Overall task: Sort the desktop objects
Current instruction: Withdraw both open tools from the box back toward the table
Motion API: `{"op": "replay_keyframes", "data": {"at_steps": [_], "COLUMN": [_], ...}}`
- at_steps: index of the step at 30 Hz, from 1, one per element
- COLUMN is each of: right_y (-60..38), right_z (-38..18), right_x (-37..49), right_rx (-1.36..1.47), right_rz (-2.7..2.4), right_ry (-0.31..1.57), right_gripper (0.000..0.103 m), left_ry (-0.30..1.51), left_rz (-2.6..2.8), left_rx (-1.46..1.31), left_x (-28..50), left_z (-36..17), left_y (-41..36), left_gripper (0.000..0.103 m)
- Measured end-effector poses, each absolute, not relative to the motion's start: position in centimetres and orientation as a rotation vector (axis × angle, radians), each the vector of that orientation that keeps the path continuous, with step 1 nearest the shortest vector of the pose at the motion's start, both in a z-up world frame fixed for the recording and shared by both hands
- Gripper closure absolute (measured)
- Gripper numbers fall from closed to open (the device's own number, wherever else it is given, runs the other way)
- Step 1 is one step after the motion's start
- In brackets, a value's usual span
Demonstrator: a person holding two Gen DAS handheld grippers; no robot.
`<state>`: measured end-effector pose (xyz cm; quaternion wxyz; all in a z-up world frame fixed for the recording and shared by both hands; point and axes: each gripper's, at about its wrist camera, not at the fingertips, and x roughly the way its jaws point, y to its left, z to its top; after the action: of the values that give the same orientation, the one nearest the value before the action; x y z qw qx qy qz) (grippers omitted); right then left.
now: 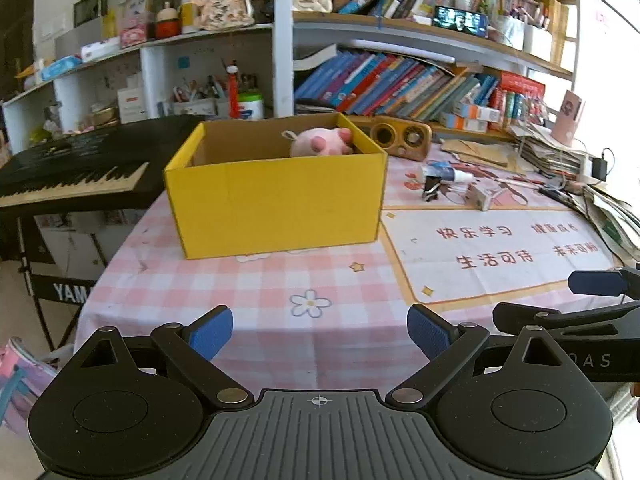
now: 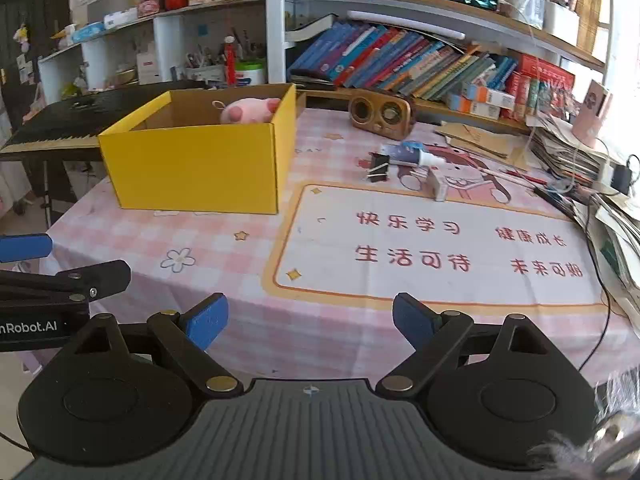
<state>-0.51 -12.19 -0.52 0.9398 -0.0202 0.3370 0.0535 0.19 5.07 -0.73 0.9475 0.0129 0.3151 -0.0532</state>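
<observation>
A yellow cardboard box (image 1: 276,204) (image 2: 192,168) stands on the pink checked tablecloth, with a pink plush toy (image 1: 320,142) (image 2: 248,111) lying inside it. Beyond the printed mat lie a black binder clip (image 1: 431,190) (image 2: 378,169), a blue and white tube (image 1: 446,171) (image 2: 412,156) and a small white block (image 1: 478,197) (image 2: 438,189). My left gripper (image 1: 320,334) hovers open over the table's near edge, nothing between its blue pads. My right gripper (image 2: 310,324) is open too, empty, just beside the left one.
A wooden speaker (image 1: 402,136) (image 2: 380,114) stands behind the box. A black keyboard (image 1: 76,172) sits left of the table. Stacked papers and cables (image 2: 600,196) crowd the right edge. Bookshelves (image 2: 400,60) fill the back wall. A white mat with red characters (image 2: 432,244) covers the table's right half.
</observation>
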Motion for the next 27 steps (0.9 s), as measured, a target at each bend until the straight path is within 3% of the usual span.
{"op": "replay_keyframes", "data": {"at_steps": [27], "right_y": [-19.5], "right_z": [-1.2], "right_x": [2.2], "right_rx": [0.002], "right_rz": [-0.036], "right_ry": [0.741], "right_gripper": [0.013], "left_ry": [0.682], "left_rz": [-0.256], "left_rx": [0.061], "left_x": [5.1], "left_z": [-1.7], "left_y": [-2.1], "left_gripper": [0.007]}}
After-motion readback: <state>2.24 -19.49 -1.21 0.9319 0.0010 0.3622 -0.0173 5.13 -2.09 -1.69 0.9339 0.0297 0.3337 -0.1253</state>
